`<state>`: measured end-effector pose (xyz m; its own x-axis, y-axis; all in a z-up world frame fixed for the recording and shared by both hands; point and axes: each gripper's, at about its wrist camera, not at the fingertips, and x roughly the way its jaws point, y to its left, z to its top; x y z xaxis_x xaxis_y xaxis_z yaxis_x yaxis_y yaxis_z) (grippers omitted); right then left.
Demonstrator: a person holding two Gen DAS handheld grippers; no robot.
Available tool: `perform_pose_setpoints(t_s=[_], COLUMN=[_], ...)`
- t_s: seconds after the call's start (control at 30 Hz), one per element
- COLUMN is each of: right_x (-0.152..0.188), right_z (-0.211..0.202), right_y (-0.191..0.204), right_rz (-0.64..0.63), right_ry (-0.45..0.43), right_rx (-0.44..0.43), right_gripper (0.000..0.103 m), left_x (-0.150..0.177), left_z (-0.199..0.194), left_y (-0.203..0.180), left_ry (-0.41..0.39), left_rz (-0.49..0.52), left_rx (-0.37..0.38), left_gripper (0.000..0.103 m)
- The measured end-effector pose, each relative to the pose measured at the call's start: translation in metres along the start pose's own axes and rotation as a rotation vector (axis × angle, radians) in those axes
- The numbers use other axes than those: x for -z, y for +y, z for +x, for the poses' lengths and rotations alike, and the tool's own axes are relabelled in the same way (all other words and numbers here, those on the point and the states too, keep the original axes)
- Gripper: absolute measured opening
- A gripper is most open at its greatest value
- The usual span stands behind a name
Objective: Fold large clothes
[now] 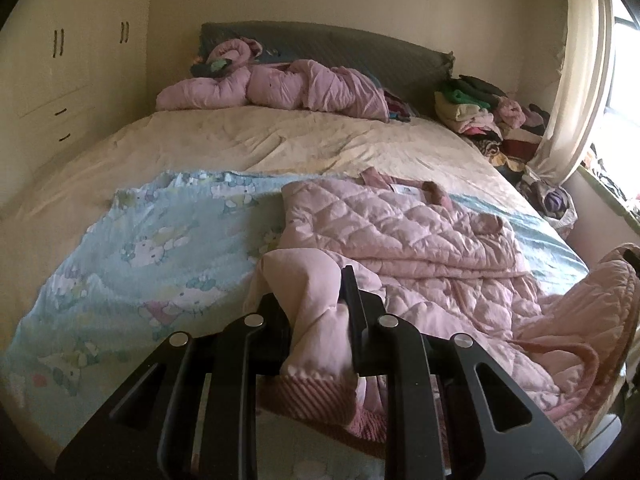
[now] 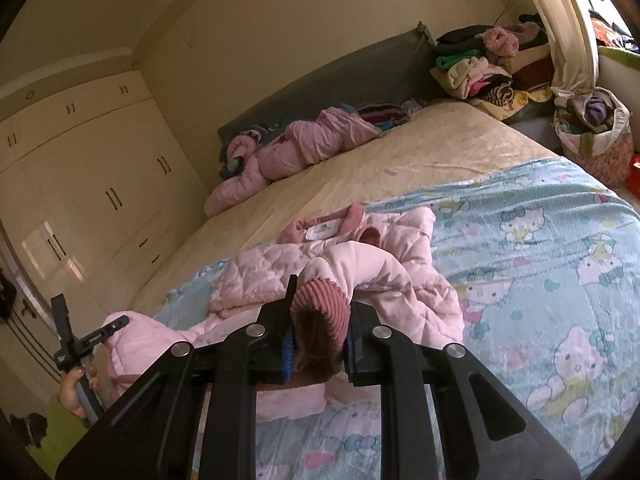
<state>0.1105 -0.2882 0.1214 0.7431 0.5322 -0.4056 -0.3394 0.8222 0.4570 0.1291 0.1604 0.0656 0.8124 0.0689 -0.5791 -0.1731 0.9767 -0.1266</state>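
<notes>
A pink quilted jacket (image 1: 400,224) lies crumpled on a light blue cartoon-cat blanket (image 1: 152,248) at the near end of the bed. My left gripper (image 1: 310,292) is shut on one pale pink sleeve just above its ribbed cuff (image 1: 312,400), lifted off the blanket. In the right wrist view my right gripper (image 2: 322,300) is shut on the other sleeve's dark pink ribbed cuff (image 2: 320,304), with the jacket (image 2: 260,268) and its collar label beyond it. The left gripper (image 2: 92,332) shows at the lower left there, held by a hand (image 2: 74,394).
A cream sheet (image 1: 280,140) covers the far half of the bed. A bunched pink duvet (image 1: 280,88) lies against the grey headboard. Piled clothes (image 1: 480,108) and a full bag (image 2: 596,132) stand at the far right by the curtain (image 1: 576,80). Wardrobes (image 1: 60,60) line the left wall.
</notes>
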Motion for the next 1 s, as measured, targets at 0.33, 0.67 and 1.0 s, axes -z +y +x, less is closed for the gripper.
perform_pose_setpoints(t_s=[0.33, 0.67, 1.0], right_x=[-0.025, -0.052, -0.072], right_z=[0.031, 0.069, 0.102], right_y=[-0.009, -0.026, -0.041], right_rz=[0.005, 0.05, 0.079], right_ry=[-0.026, -0.06, -0.071], right_rx=[0.035, 0.067, 0.112], right_gripper=[0.017, 0.017, 0.017], left_x=[-0.034, -0.059, -0.08], left_z=[0.03, 0.061, 0.094], left_y=[-0.005, -0.011, 0.0], left_ry=[-0.031, -0.061, -0.049], left_rz=[-0.046, -0.076, -0.199], left_rx=[-0.001, -0.037, -0.055], left_gripper=[0.013, 0.013, 0.014])
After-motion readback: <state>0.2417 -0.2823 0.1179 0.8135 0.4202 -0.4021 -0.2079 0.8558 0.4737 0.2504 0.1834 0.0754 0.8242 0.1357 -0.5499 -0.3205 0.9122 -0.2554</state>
